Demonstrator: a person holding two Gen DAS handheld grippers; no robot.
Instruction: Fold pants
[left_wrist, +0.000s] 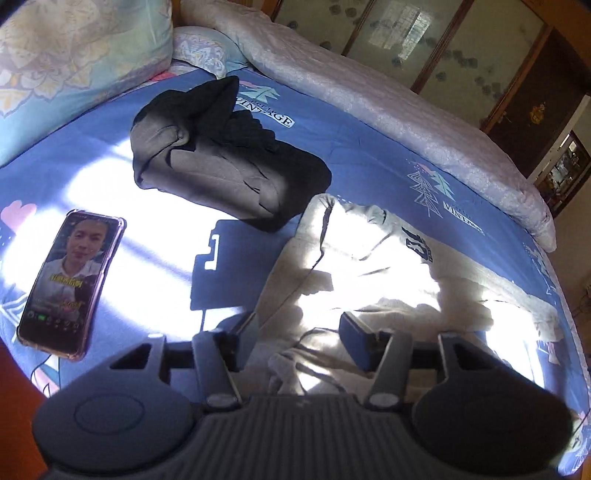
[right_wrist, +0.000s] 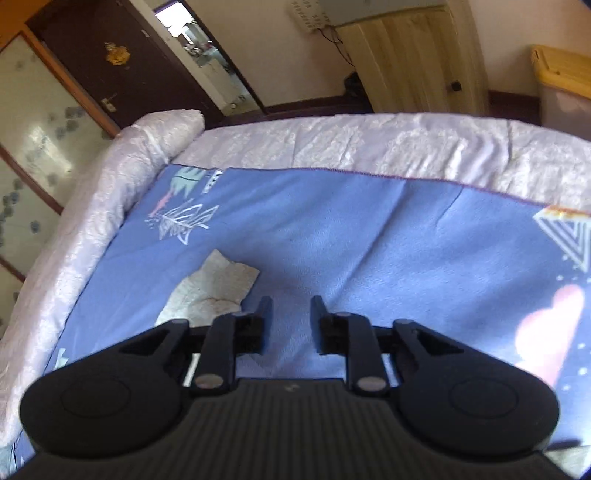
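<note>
The left wrist view looks across a bed covered by a blue sheet (left_wrist: 369, 155) printed with trees, and it alone shows most of the clothing. Light grey pants (left_wrist: 369, 266) lie spread in bright sunlight right ahead of the left gripper (left_wrist: 299, 328), whose jaws stand partly open over the cloth; the fabric lies beneath and between them, but the pads do not press on it, so nothing is held. Beyond the pants, and just beside their far end, sits a folded dark garment (left_wrist: 221, 166). A phone (left_wrist: 70, 280) with a lit screen lies flat on the sheet to the left, well apart from the pants, and a patterned pillow (left_wrist: 74, 62) rests at the far left corner. A pale quilt (left_wrist: 388, 110) is rolled along the bed's far edge. The right wrist view shows a different stretch of the same blue sheet, mostly bare, with the quilt along its left and far sides. Here only a small corner of the light pants shows, just left of the right gripper (right_wrist: 288, 314). That gripper is also partly open and empty, above the sheet.
</note>
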